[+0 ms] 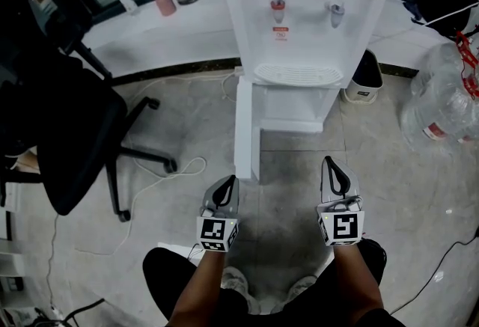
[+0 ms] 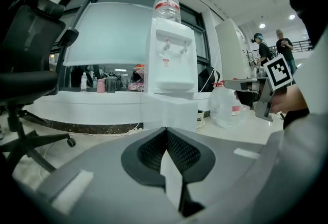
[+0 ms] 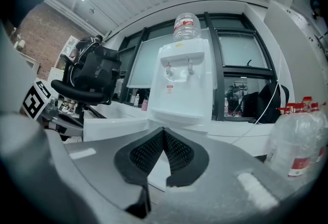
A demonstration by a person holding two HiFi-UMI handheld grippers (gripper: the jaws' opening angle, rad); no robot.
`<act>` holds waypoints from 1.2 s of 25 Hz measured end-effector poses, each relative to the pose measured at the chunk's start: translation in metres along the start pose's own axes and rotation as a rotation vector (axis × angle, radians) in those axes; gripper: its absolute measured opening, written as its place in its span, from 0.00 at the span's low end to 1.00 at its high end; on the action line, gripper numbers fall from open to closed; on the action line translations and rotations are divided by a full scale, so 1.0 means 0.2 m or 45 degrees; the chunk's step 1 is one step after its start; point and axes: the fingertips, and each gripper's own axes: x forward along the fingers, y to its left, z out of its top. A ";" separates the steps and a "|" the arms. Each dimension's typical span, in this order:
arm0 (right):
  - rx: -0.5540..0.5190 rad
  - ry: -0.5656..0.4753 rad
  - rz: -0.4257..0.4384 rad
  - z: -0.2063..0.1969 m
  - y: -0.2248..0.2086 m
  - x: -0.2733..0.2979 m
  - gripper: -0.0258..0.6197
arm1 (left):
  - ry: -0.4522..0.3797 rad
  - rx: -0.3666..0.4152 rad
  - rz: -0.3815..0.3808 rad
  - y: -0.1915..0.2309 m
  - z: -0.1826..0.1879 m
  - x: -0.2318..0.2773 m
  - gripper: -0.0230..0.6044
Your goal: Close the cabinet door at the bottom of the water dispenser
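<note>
The white water dispenser stands against a low ledge ahead of me. Its bottom cabinet door stands wide open, hinged at the left and edge-on toward me. My left gripper hovers just short of the door's free edge, jaws shut and empty. My right gripper hangs level with it further right, in front of the open cabinet, also shut and empty. In the left gripper view the dispenser and its door sit straight beyond the jaws. In the right gripper view the door shows left of the dispenser.
A black office chair stands left, with a white cable trailing over the floor beside it. A large clear water bottle lies at the right, and a small bin stands by the dispenser. Bottles line the ledge.
</note>
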 end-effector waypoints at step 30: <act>0.058 0.031 -0.054 -0.14 -0.20 -0.05 0.04 | -0.029 0.031 -0.190 -0.34 0.03 0.30 0.06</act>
